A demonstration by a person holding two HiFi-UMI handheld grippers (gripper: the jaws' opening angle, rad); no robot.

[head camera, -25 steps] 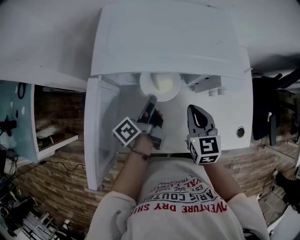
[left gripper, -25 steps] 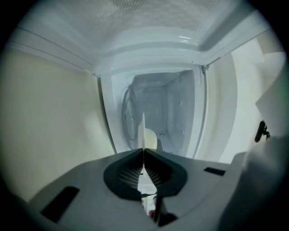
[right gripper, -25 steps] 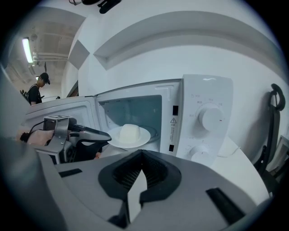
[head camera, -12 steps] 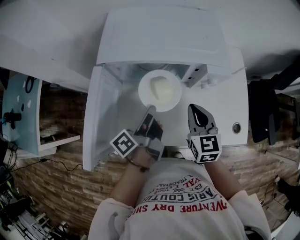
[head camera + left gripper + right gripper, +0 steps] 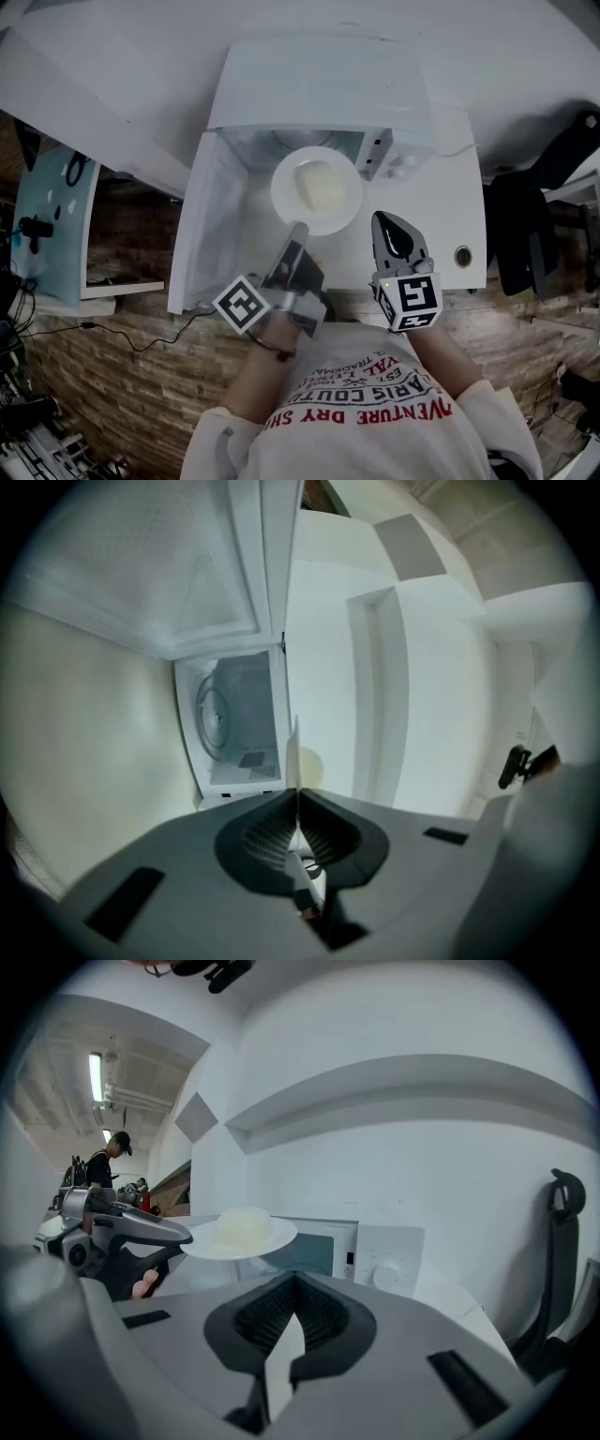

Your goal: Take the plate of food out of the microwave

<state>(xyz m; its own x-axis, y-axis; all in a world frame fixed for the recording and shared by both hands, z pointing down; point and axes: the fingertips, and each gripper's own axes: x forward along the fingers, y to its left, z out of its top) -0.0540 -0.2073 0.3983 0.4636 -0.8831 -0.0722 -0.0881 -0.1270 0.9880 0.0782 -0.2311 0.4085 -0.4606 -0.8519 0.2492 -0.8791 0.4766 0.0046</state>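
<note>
A white plate (image 5: 317, 190) with a pale mound of food (image 5: 321, 185) hangs in front of the open white microwave (image 5: 319, 84), just outside its mouth. My left gripper (image 5: 298, 229) is shut on the plate's near rim. In the left gripper view the plate (image 5: 293, 747) shows edge-on between the closed jaws, with the empty cavity (image 5: 234, 714) beyond. My right gripper (image 5: 387, 219) is shut on nothing, to the right of the plate and apart from it. In the right gripper view the plate (image 5: 239, 1239) and food (image 5: 242, 1225) float level, held by the left gripper (image 5: 178, 1236).
The microwave door (image 5: 211, 225) stands swung open at the left. Its control panel with knobs (image 5: 389, 1274) is on the right side. A black chair (image 5: 525, 225) is at the far right. The white counter (image 5: 459, 187) has a round grommet (image 5: 462, 255). A person (image 5: 108, 1162) stands far off.
The left gripper has drawn the plate out of the microwave toward me; the whole plate now shows outside the cavity. The right gripper has stayed shut and beside it.
</note>
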